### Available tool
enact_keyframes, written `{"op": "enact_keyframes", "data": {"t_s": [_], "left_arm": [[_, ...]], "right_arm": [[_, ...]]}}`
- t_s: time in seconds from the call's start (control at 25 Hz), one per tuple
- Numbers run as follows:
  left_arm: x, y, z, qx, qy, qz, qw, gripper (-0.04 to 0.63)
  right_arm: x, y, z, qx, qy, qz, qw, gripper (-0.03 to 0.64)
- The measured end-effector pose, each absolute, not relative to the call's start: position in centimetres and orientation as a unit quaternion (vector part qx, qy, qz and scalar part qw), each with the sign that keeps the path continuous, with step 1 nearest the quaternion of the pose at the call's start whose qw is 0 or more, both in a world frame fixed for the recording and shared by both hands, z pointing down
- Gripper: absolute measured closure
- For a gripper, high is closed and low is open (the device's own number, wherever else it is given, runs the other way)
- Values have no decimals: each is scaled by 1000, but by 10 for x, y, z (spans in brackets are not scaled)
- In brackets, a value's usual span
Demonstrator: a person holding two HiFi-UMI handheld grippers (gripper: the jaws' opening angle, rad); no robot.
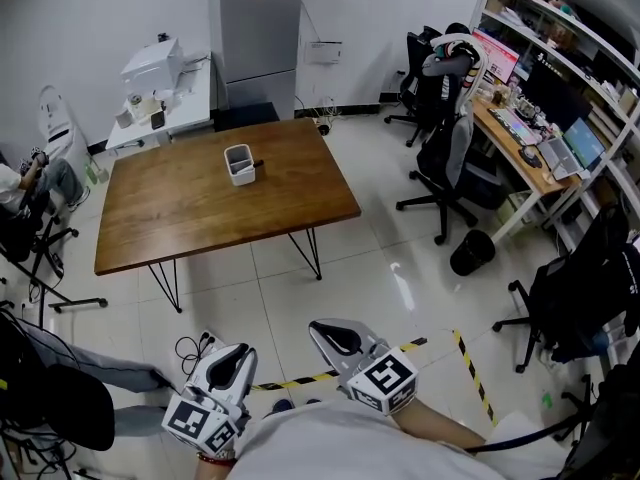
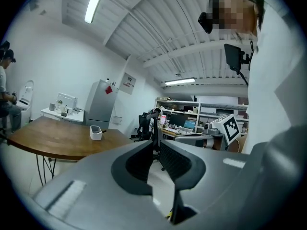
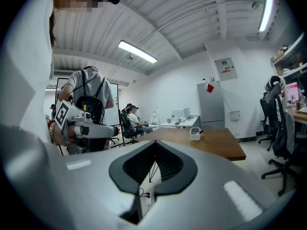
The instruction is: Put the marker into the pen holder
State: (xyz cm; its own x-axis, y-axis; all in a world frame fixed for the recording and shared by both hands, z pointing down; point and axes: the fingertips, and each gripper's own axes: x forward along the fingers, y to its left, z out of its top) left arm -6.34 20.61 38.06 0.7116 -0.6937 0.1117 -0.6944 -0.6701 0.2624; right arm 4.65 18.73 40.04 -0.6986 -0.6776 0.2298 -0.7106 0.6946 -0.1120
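White tiled floor [image 1: 380, 268] with a strip of yellow-black tape [image 1: 470, 368] across it. The wooden table [image 1: 200, 208] on black hairpin legs sits mid-room, well away from both grippers. Behind it is a tall grey cabinet [image 1: 258, 38], and beside that a white side table [image 1: 165, 103] with a printer [image 1: 152, 65] on top. Along the right wall there's a desk [image 1: 520, 153] with screens and shelving above, black office chairs [image 1: 445, 163] around it and a black bin [image 1: 470, 253] on the floor nearby. A person is seated at the left edge [image 1: 20, 183]. Both grippers are held low, close to the operator's body, nowhere near the table. Left gripper [image 1: 244, 349]: fingers drawn together, at most a hairline between the tips, nothing in them; its marker cube [image 1: 200, 423] faces up. Right gripper [image 1: 316, 328]: fingers fully closed tip to tip, empty, and its own cube [image 1: 385, 380] is also showing. On the table, toward the far edge, the white pen holder [image 1: 238, 164] stands upright with its open top up. The marker [image 1: 258, 163] is a small dark stick lying flat on the tabletop just to the right of the holder, outside it — can't tell whether it actually touches the wall.
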Motion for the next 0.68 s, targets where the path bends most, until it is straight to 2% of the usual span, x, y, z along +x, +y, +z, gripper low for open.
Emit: {"op": "enact_keyframes", "data": {"t_s": [0.28, 0.68], "left_arm": [[-55, 216, 388, 918, -366, 17, 153, 547], [-64, 219, 387, 918, -364, 7, 158, 546]], "right_arm": [[19, 198, 398, 351, -928, 83, 95, 617], [25, 202, 404, 361, -922, 97, 99, 617]]}}
